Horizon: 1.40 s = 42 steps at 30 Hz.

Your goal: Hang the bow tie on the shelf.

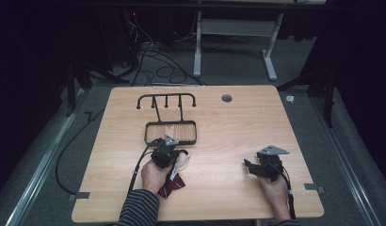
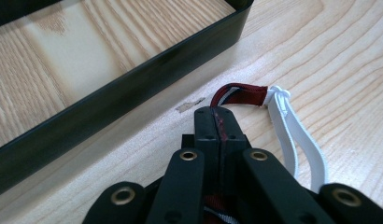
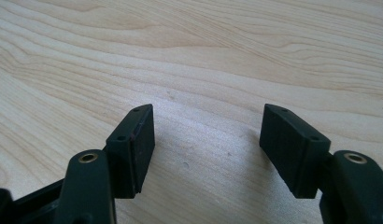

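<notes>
Nearest the table's (image 1: 219, 188) front edge, a striped sleeve (image 1: 139, 209) leads to the left hand (image 1: 153, 175), which partly hides a dark red cloth (image 1: 171, 187); its full shape cannot be made out. The left gripper (image 2: 216, 122) has its jaws pressed together on the cloth's red edge. A white elastic loop (image 2: 299, 140), tied to the cloth, trails beside the jaws and is cut off by the gripper. The right gripper (image 3: 206, 135) hovers low with jaws spread wide, nothing between them. Beyond the left gripper sits a black tray (image 1: 148, 134) with a hook rack (image 1: 165, 100) behind it.
</notes>
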Each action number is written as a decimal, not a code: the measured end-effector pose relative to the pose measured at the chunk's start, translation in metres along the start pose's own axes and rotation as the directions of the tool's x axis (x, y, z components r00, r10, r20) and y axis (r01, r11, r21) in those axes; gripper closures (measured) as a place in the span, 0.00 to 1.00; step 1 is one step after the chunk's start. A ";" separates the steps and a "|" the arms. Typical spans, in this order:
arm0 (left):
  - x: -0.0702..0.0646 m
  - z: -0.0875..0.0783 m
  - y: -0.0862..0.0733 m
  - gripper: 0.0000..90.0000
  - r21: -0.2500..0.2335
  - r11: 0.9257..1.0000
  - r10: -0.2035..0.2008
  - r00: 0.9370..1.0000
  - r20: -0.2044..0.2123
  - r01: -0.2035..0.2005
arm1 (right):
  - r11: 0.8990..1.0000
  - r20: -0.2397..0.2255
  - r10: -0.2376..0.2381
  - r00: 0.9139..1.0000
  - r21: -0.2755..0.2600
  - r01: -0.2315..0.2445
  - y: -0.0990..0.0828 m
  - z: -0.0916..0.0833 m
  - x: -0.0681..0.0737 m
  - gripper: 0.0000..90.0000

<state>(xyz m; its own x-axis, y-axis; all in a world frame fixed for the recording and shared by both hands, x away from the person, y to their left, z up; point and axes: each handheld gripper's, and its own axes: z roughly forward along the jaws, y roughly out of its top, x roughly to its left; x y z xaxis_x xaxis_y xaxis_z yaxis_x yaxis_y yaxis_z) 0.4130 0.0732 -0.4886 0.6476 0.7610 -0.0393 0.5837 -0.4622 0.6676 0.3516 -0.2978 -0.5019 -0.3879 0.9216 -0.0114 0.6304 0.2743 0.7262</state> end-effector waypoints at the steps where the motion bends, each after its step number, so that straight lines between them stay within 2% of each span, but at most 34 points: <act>1: 0.000 0.000 0.000 1.00 0.000 1.000 0.000 1.000 0.000 0.000 | 1.000 0.000 0.000 1.000 0.000 0.000 0.000 0.000 0.000 0.41; 8: -0.002 -0.019 0.002 1.00 -0.053 0.998 0.027 0.999 -0.025 -0.028 | 1.000 -0.001 -0.001 1.000 0.000 0.001 0.000 0.000 0.000 0.41; 19: -0.001 -0.047 0.004 1.00 -0.115 0.993 0.035 0.999 -0.038 -0.039 | 1.000 -0.001 -0.001 1.000 0.000 0.001 0.000 0.000 0.000 0.41; 24: -0.001 -0.069 0.012 1.00 -0.165 0.984 0.056 0.996 -0.069 -0.067 | 1.000 -0.001 -0.001 1.000 0.000 0.001 0.000 0.000 0.000 0.41; 30: 0.000 -0.081 0.015 1.00 -0.197 0.978 0.050 0.994 -0.093 -0.068 | 1.000 -0.002 -0.001 1.000 -0.001 0.001 0.000 0.000 0.000 0.41; 33: 0.001 -0.091 0.016 1.00 -0.222 0.973 0.047 0.993 -0.109 -0.071 | 1.000 -0.002 0.000 1.000 0.000 0.000 0.000 0.000 0.000 0.41; 38: 0.003 -0.101 0.018 1.00 -0.237 0.969 0.047 0.991 -0.122 -0.076 | 1.000 -0.002 -0.001 1.000 0.000 0.001 0.000 0.000 0.000 0.41; 40: 0.005 -0.106 0.020 1.00 -0.260 0.963 0.038 0.991 -0.129 -0.071 | 1.000 -0.001 -0.001 1.000 0.000 0.001 0.000 0.000 0.000 0.41; 42: 0.007 -0.110 0.022 1.00 -0.264 0.962 0.037 0.990 -0.134 -0.071 | 1.000 -0.001 -0.001 1.000 0.000 0.001 0.000 0.000 0.000 0.41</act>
<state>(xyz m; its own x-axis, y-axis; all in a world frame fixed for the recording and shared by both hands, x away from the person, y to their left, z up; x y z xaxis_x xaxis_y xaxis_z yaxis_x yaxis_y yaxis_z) 0.3765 0.1185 -0.3928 0.5967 0.7979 0.0854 0.3858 -0.3786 0.8413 0.3515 -0.2977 -0.5019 -0.3892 0.9211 -0.0110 0.6300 0.2749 0.7263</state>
